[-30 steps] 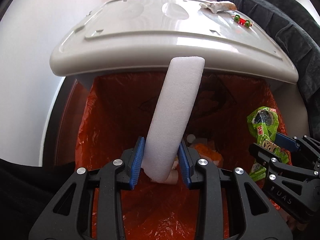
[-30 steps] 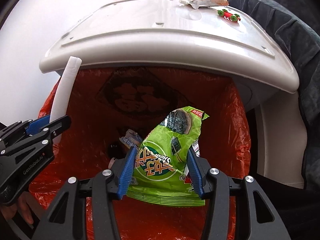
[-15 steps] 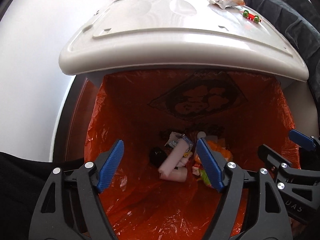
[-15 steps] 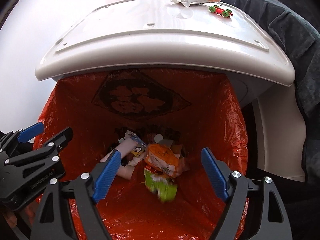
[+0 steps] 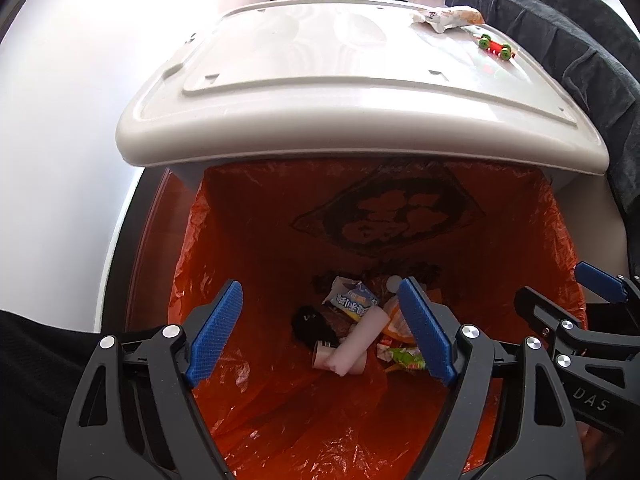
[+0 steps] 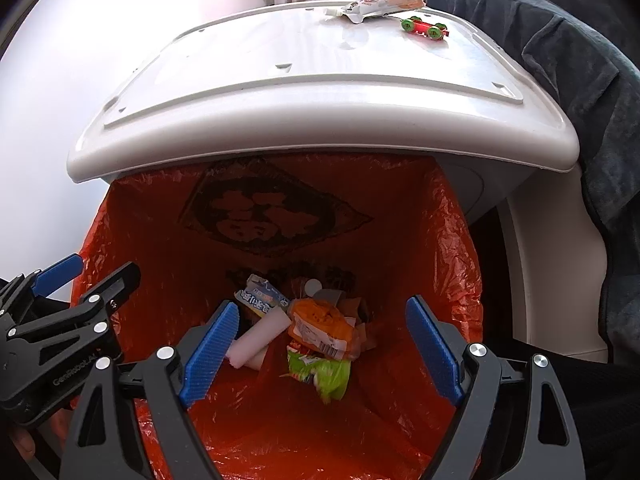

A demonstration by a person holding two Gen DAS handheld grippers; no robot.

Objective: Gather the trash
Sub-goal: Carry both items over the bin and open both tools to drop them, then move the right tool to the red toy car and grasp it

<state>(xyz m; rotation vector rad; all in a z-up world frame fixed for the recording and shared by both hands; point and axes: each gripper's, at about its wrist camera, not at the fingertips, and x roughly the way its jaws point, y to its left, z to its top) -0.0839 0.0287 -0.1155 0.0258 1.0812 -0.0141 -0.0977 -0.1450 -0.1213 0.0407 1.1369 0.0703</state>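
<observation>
Over the open bin, on the left, my left gripper (image 5: 320, 328) hangs pointed down into the orange bag (image 5: 248, 240), its jaws still spreading apart with nothing between the blue pads (image 5: 216, 332). Directly below, at the bottom of the bag, lies the white foam tube (image 5: 358, 340), resting among a black item (image 5: 310, 324) and a blue-and-white wrapper (image 5: 352, 300). Further right, the green snack bag (image 6: 322, 370) lies just beside an orange packet (image 6: 320, 326), near the tube. My right gripper (image 6: 320, 350) is above these, jaws likewise widening and empty. I judge the drop step finished for both pieces. Behind, on the white lid (image 6: 312, 76), a crumpled wrapper (image 6: 380, 6) remains, with a small red-and-green toy (image 6: 425, 28) close by. The next move, in my judgement, calls for lifting both tools clear of the rim and reaching for that wrapper, leaving the toy alone.
</observation>
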